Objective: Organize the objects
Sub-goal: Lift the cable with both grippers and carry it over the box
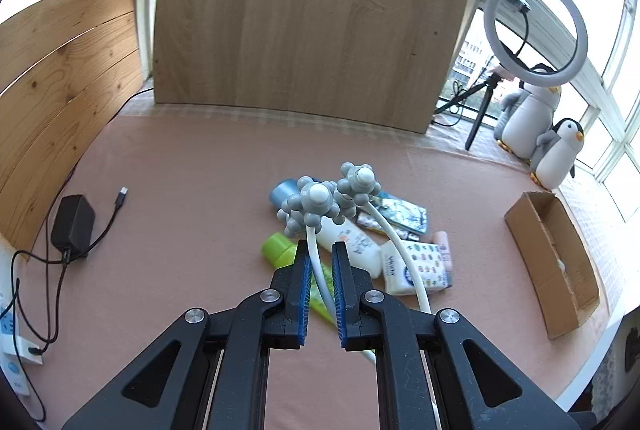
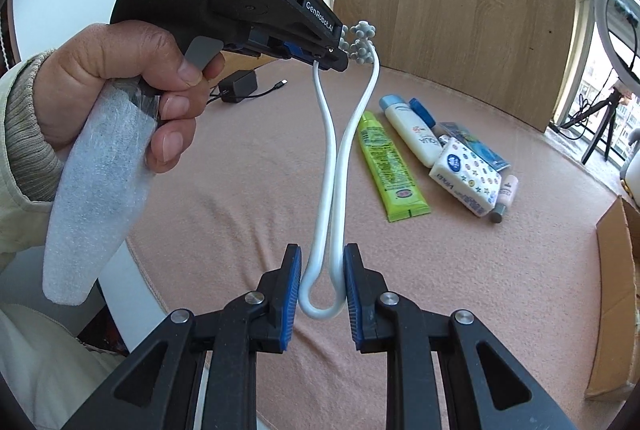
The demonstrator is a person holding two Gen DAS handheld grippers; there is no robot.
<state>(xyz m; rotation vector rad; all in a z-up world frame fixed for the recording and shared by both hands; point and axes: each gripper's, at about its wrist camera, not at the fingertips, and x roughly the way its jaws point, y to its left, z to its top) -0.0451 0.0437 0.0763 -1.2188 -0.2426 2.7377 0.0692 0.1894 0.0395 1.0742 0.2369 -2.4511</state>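
Observation:
A white U-shaped neck massager [image 2: 334,157] with two grey knobbed heads [image 1: 316,205] is held in the air above the pink table. My left gripper [image 1: 321,254] is shut on one arm of it just below a head; it also shows in the right wrist view [image 2: 332,63]. My right gripper [image 2: 322,266] is shut on the bend of the U. Below lie a green tube [image 2: 386,169], a white lotion bottle [image 2: 412,137], a tissue pack [image 2: 466,175], a blue packet [image 2: 478,145] and a small pink bottle [image 2: 508,191].
An open cardboard box [image 1: 554,262] lies at the right of the table. A black power adapter [image 1: 72,228] with cables lies at the left. A wooden board [image 1: 304,17] stands at the back. A ring light [image 1: 536,29] and plush penguins [image 1: 556,153] stand at back right.

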